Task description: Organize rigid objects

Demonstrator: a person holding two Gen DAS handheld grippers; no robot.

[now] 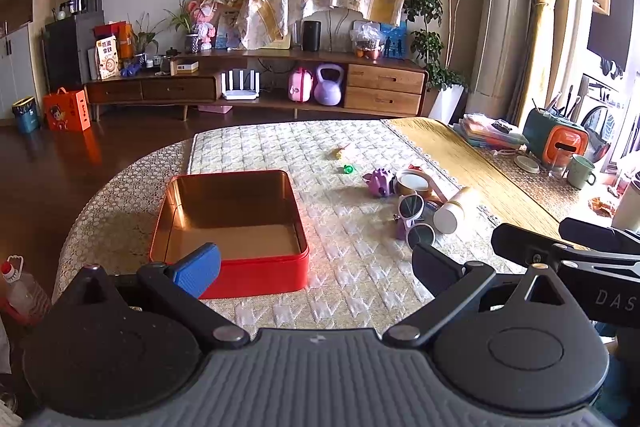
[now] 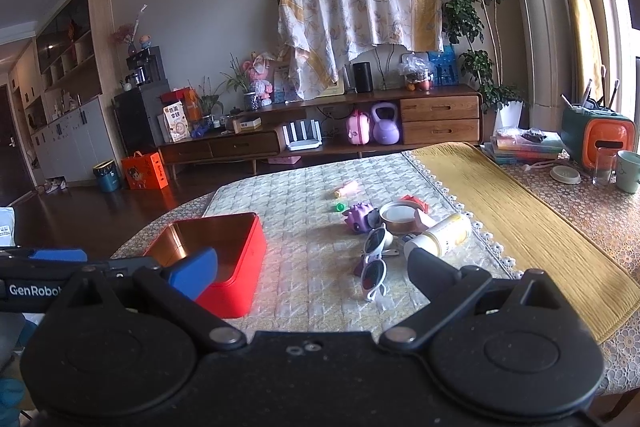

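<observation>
- Your left gripper (image 1: 316, 267): jaws wide apart, empty, over the red tin (image 1: 230, 227).
- Your right gripper (image 2: 312, 267): jaws wide too, empty, near the sunglasses (image 2: 376, 259).

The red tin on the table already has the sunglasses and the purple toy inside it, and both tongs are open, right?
Not quite. The red tin is empty; the left wrist view shows its bare gold bottom. The sunglasses and the purple toy lie on the table beside it. Both the left tongs and right tongs are open.

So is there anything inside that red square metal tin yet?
No, the red square metal tin shows only its bare golden floor, with nothing lying in it.
</observation>
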